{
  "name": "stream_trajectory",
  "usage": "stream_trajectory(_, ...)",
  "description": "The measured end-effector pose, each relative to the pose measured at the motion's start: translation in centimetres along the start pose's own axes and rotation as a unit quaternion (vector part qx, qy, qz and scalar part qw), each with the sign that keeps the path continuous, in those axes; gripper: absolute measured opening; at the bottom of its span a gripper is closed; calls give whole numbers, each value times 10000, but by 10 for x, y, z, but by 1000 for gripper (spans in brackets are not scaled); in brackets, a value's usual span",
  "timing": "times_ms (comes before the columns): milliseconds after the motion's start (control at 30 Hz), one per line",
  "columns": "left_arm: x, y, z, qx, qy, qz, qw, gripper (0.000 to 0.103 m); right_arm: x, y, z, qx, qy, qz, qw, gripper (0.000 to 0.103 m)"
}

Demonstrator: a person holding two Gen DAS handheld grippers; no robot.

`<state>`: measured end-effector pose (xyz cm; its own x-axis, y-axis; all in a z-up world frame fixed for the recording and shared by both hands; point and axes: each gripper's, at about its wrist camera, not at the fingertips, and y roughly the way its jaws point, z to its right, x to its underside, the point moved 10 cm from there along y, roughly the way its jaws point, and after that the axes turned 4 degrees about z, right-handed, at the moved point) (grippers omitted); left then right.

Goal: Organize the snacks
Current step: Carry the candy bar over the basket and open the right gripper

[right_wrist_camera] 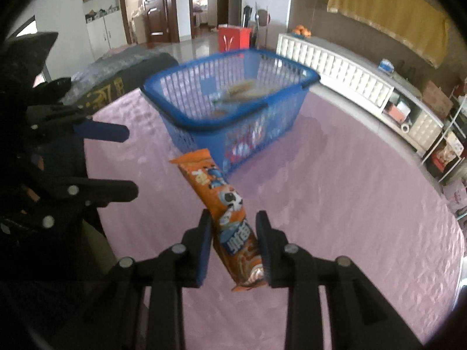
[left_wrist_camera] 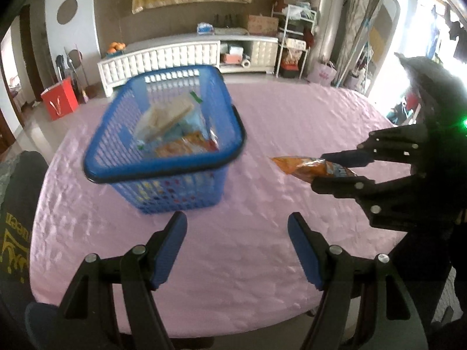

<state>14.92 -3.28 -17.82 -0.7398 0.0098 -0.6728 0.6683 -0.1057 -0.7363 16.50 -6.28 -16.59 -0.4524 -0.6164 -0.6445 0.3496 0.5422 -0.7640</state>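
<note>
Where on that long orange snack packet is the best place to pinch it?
Across its narrow width near one end, as the right gripper has it: pads on the two flat faces of the orange snack packet. It is long and slim, so an end grip leaves the rest free to drop first into the blue basket.

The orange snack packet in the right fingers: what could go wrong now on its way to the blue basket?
1. The orange snack packet is gripped near one end only, with its long part sticking out, so it may swing or slip.
2. It could catch on the blue basket rim instead of dropping in.
3. The basket already holds snacks, so the packet may rest on top.
</note>
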Motion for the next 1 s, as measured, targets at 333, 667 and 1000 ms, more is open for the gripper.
stream_trajectory(333,-53,-26,-43,-345,251,461,9980,70,-72,-11,-13,102,-252,433,9987,34)
stream_trajectory(667,-80,-14,-104,-640,165,375,9971,70,-115,22,-21,67,-328,305,9990,34)
stream_trajectory(1000,-73,11,-143,-607,-213,205,9977,70,-111,76,-21,-94,-116,-285,9995,34)
